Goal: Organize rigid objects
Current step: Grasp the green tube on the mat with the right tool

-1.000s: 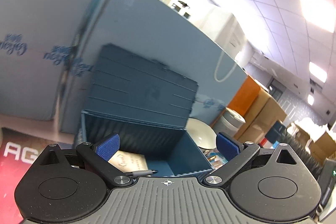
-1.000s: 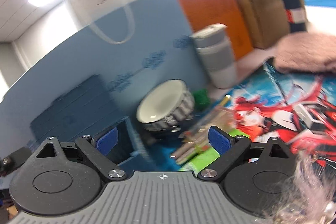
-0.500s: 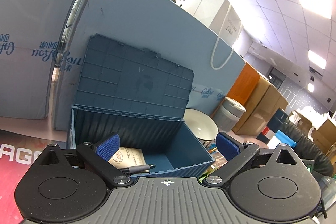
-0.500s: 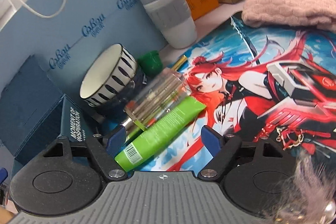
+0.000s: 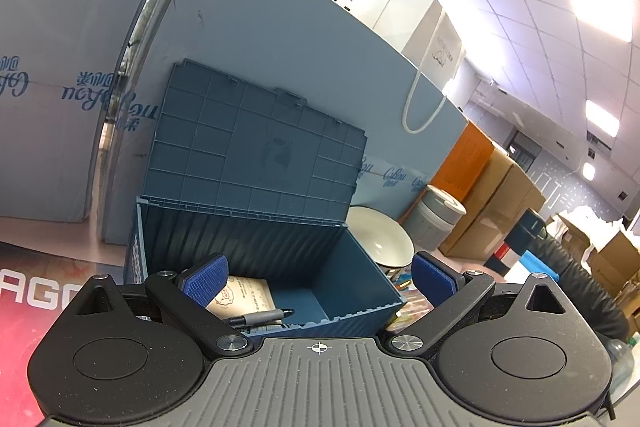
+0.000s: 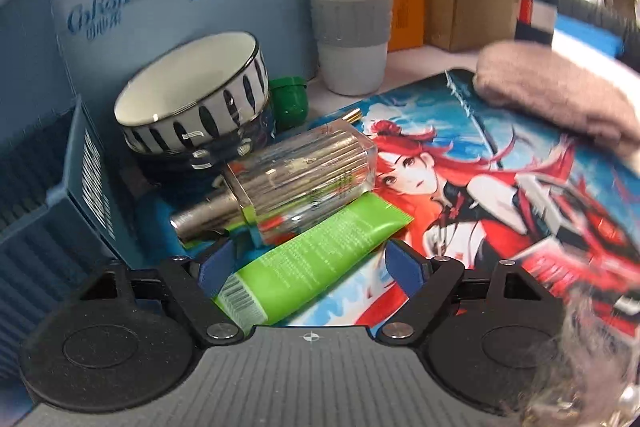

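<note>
A blue storage box [image 5: 352,291] stands open, lid leaning back; inside lie a small booklet [image 5: 244,297] and a grey pen [image 5: 260,315]. My left gripper [image 5: 318,277] is open and empty just in front of the box. In the right wrist view the box's side [image 6: 96,187] is at left. My right gripper [image 6: 310,269] is open, its fingers either side of a green tube [image 6: 312,255] lying on the mat. A clear ribbed bottle [image 6: 296,183] with a silver cap lies just behind the tube.
A striped bowl [image 6: 192,107] sits on a dark bowl by the box. A green jar [image 6: 290,101] and a grey-white cup [image 6: 350,23] stand behind. A pink knit cloth [image 6: 556,95] lies on the anime mat [image 6: 500,179]. Blue panels and cardboard boxes form the backdrop.
My right gripper has tilted down and moved in toward the green tube, which now lies between its fingers. My left gripper has steadied in front of the open box.
</note>
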The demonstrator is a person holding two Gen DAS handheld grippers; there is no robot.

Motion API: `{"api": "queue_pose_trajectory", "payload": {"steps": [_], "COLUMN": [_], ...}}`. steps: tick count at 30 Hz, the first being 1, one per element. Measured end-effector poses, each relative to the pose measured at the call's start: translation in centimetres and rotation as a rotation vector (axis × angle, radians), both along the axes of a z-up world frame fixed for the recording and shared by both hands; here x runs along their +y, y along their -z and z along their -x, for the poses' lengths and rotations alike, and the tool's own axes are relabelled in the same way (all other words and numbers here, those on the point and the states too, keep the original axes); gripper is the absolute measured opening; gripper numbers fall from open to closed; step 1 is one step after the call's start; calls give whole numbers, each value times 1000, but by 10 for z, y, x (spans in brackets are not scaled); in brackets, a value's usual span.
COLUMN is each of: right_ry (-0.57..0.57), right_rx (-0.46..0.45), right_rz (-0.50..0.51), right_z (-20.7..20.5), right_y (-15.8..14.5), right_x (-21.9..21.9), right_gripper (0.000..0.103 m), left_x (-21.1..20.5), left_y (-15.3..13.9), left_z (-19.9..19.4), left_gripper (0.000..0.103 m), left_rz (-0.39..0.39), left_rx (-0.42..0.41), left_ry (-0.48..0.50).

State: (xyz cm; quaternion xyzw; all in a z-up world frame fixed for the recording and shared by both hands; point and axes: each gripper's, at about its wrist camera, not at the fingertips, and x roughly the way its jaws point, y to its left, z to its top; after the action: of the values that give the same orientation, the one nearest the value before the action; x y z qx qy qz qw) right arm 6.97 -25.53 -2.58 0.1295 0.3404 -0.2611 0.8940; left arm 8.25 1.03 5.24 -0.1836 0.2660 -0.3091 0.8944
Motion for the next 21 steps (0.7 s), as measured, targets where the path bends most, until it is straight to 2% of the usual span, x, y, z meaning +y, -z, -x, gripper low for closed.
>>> {"api": "queue_pose_trajectory", "payload": {"steps": [2,6,10,12,13,15,21], "right_ry": [-22,-48,-48,-75,-92,-128,-139], "right_rx": [20,54,95,114,118,117,69], "right_rz": [31,27,51,57,48,0,-64], "right_z": [1,6,6,6,7,9,19], "right_y": [1,-4,-6,-7,-8,-11,-14], "right_x": [1,-6,-9,-8,-9,-11,-16], "right_gripper": [79,78,81,78,72,55,33], "left_x": [1,5,10,12,12,14,21], "left_y": [0,-2,-3,-4,-4,-5,-7], "left_z": [0,0,0,0,0,0,1], "left_gripper": [100,100,100,100,100,100,100], "left_rz": [7,24,42,49,53,62,95], "left_rx": [1,3,2,2,3,3,0], "left_ry": [1,-2,-9,-10,-10,-10,-8]}}
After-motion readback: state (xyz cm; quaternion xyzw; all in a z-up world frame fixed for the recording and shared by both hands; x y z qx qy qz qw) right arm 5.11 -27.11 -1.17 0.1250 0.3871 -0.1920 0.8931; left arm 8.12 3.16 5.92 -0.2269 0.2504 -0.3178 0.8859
